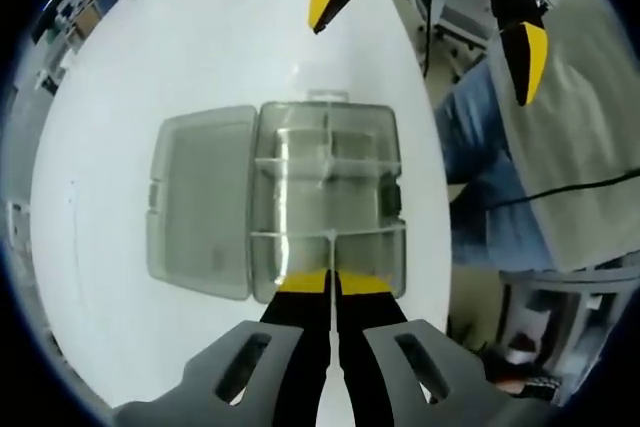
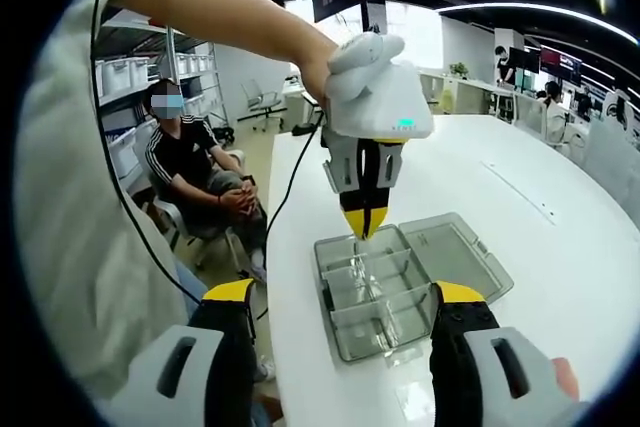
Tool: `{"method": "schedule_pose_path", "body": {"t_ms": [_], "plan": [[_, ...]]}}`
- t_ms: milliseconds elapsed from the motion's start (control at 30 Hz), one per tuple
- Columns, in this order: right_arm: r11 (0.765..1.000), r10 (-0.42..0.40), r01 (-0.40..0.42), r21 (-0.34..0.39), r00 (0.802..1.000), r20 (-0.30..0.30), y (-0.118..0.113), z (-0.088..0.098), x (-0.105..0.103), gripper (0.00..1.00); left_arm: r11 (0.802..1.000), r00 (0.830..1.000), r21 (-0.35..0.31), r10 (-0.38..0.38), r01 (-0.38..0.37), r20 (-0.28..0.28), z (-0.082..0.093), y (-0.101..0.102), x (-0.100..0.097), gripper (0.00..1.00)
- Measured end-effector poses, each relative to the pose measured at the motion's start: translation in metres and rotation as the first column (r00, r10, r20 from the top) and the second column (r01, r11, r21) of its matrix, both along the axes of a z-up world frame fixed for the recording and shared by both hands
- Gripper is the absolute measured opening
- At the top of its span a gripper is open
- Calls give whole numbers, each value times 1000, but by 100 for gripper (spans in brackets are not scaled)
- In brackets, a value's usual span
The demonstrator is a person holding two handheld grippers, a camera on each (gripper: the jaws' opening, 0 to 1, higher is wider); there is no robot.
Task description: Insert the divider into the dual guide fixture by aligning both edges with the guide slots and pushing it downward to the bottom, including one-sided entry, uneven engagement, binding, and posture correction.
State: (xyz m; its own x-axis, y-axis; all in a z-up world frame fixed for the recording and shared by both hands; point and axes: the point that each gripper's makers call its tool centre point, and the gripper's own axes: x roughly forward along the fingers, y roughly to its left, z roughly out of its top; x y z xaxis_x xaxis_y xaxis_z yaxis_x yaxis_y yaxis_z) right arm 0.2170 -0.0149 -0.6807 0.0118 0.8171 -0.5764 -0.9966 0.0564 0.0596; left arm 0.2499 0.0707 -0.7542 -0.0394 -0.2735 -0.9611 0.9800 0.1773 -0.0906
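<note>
A long white surface (image 2: 520,207) ran through a bright open office, with a seated person (image 2: 195,172) off its edge. Near that edge lay a clear box (image 1: 330,202), lid (image 1: 200,202) folded flat beside it. The left tool (image 1: 331,285) stood over the box with its jaws pinched narrow on what looked like a thin clear divider (image 2: 362,262), too transparent to make out fully, hanging down into the tray between the slots; in the right gripper view this tool (image 2: 364,227) pointed straight down at the box's middle. The right tool (image 2: 345,297) hung wide and empty, well above the box, its jaws framing it. To do this step well, the divider probably needed to be kept upright, both edges seated in opposite slots before any push, then pressed evenly; if one side bound, lifting slightly and levelling would likely beat forcing it.
</note>
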Motion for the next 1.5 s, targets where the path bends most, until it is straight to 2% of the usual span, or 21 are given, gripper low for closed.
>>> {"method": "schedule_pose_path", "body": {"t_ms": [1500], "plan": [[1000, -6, 6, 0, 1000, -14, 2, -4, 1, 68, 1000, 999, 29, -1, 2, -34, -15, 0, 0, 0]]}}
